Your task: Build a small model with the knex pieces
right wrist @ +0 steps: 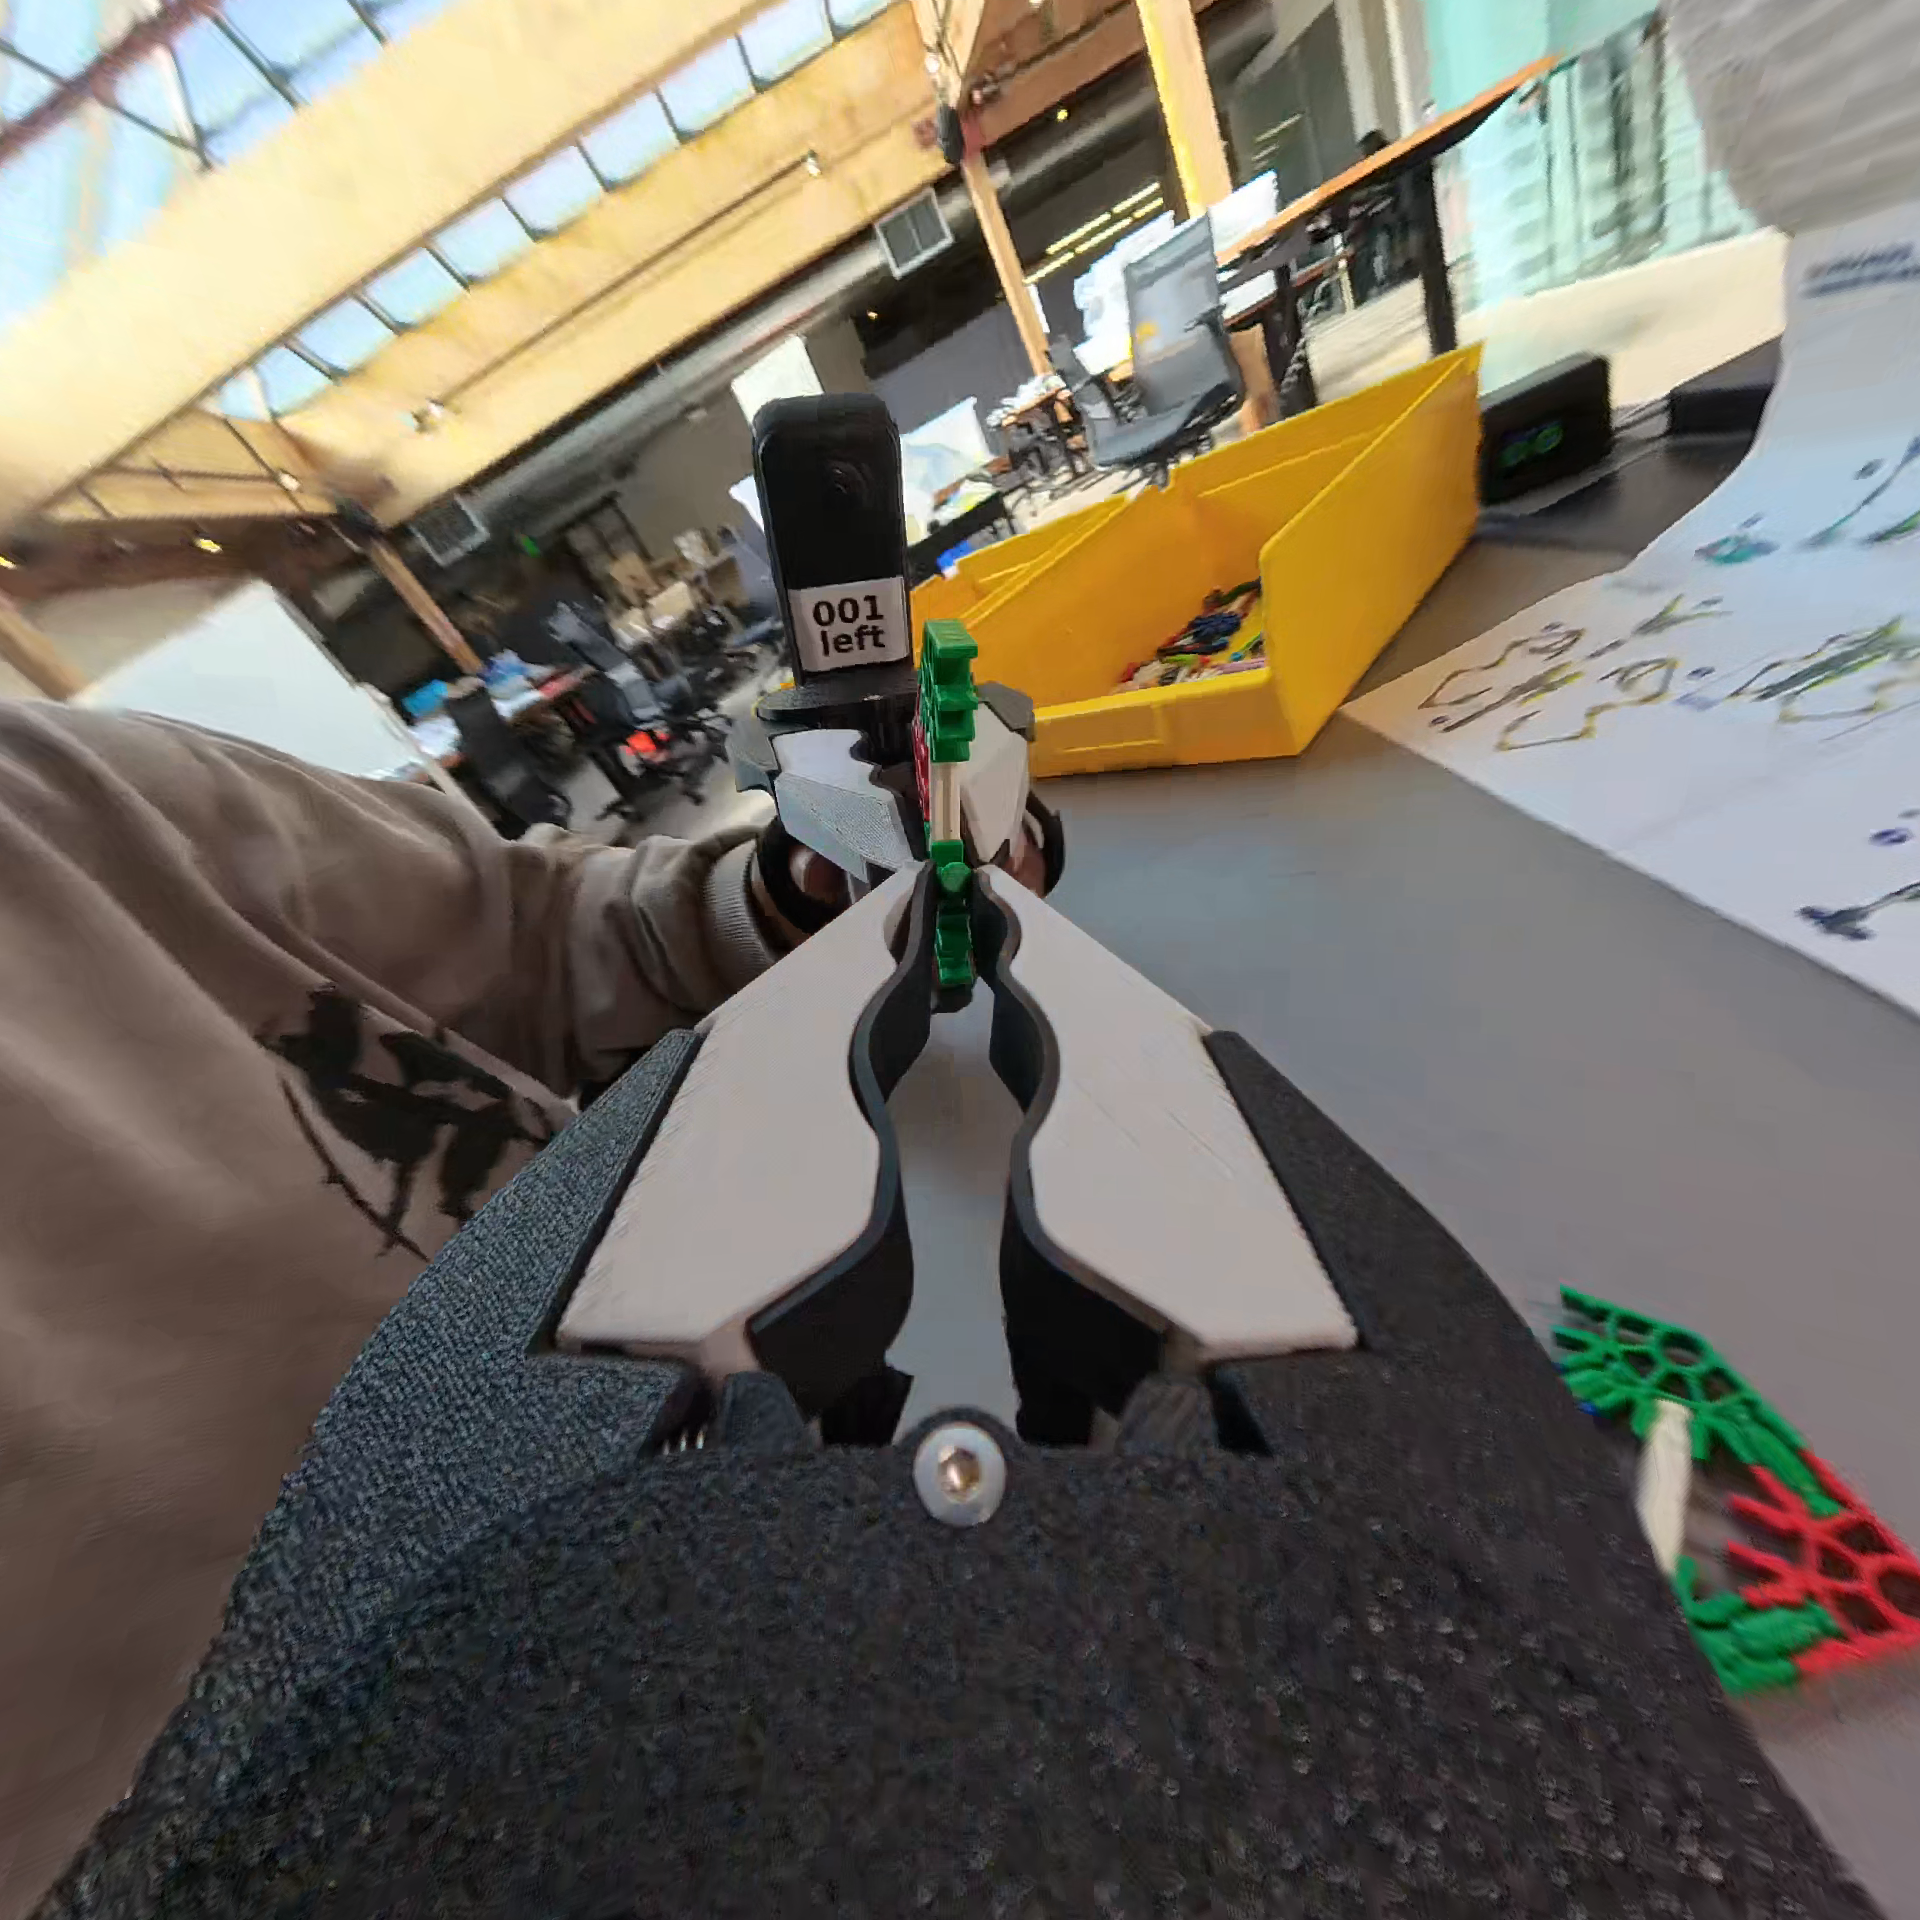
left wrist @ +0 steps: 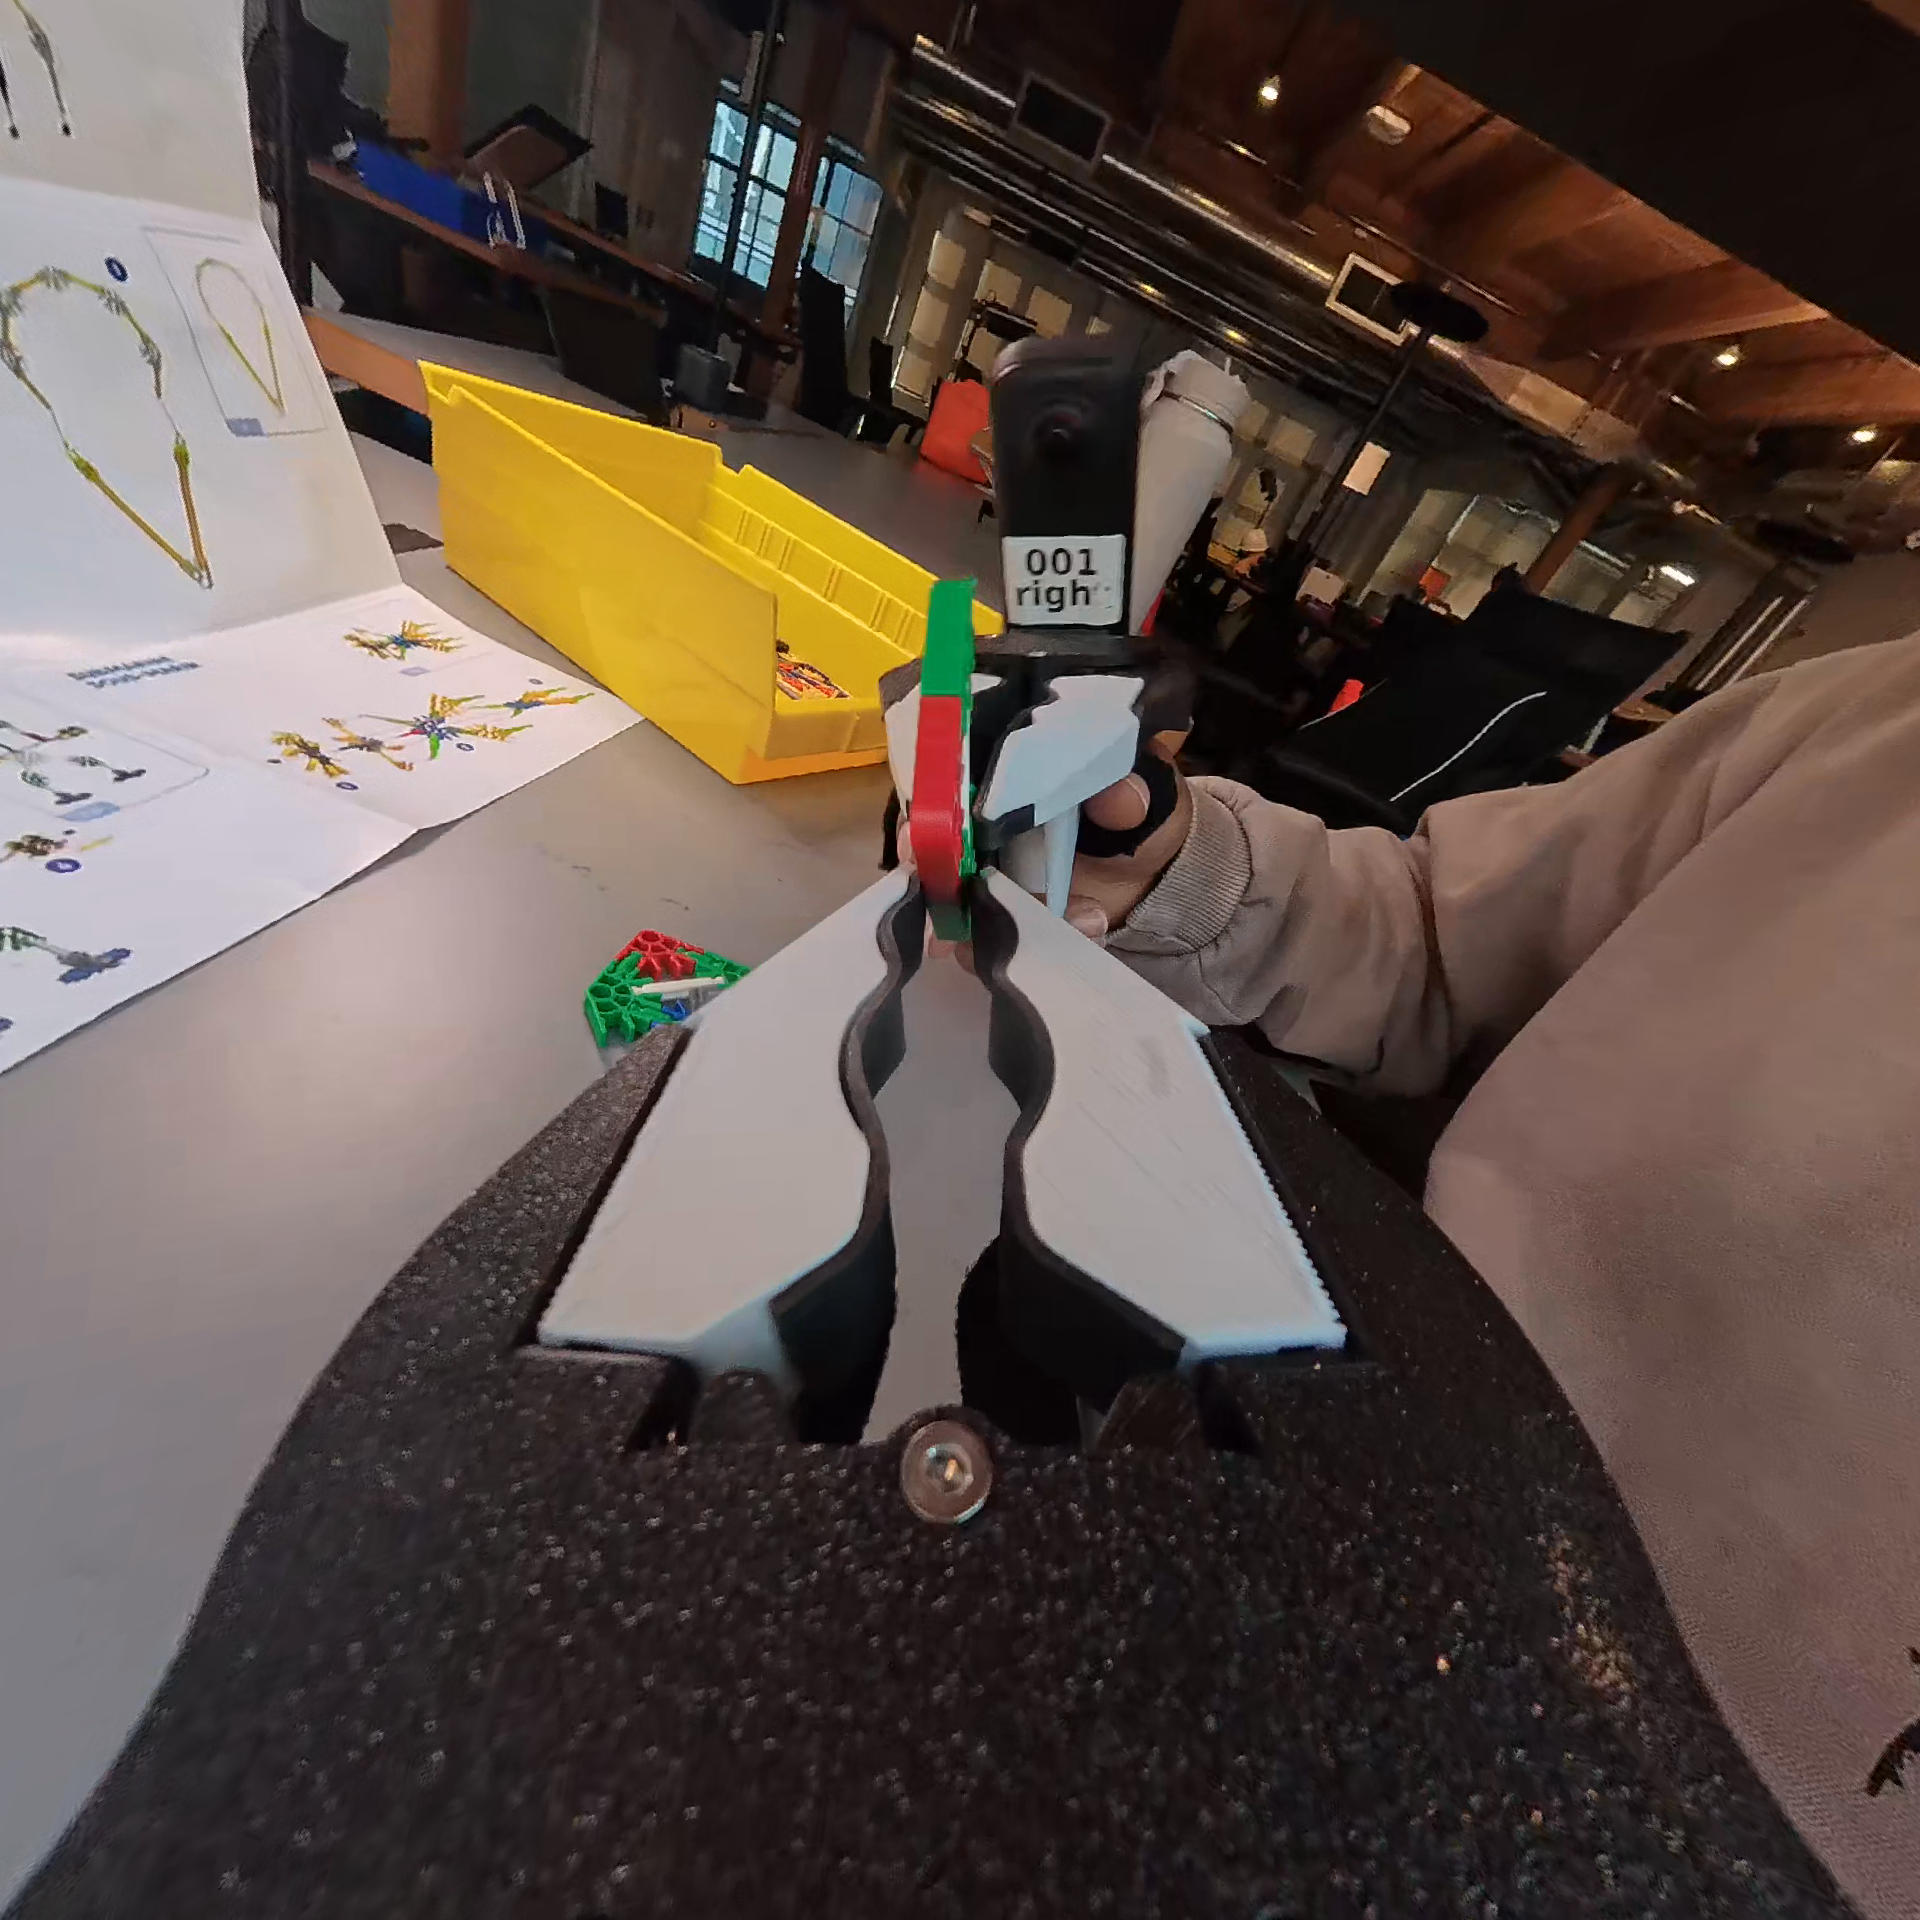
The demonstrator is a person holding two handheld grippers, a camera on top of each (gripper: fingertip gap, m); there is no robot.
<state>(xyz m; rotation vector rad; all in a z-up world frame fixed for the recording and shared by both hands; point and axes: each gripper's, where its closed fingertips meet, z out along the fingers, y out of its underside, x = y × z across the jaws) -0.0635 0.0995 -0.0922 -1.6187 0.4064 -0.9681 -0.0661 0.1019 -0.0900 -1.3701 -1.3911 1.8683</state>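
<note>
A flat red and green construction-toy assembly [left wrist: 940, 790] is held edge-on in the air above the grey table [left wrist: 312, 1195]. My left gripper [left wrist: 945, 904] is shut on its lower edge. My right gripper [left wrist: 977, 748] faces it from the far side and is also clamped on the assembly. In the right wrist view my right gripper [right wrist: 951, 894] grips a green connector of the same assembly [right wrist: 951, 665], which has a white rod in it. The left gripper [right wrist: 925, 790] holds it from the opposite side. A person's hands in beige sleeves hold both grippers.
A second red and green lattice assembly [left wrist: 660, 987] with a white rod lies flat on the table, and it also shows in the right wrist view [right wrist: 1745, 1496]. A yellow bin [left wrist: 623, 561] with loose pieces stands farther back. A printed instruction sheet [left wrist: 156, 520] is propped at the table's side. Only a small space, under 4 cm, lies between the two pairs of fingers.
</note>
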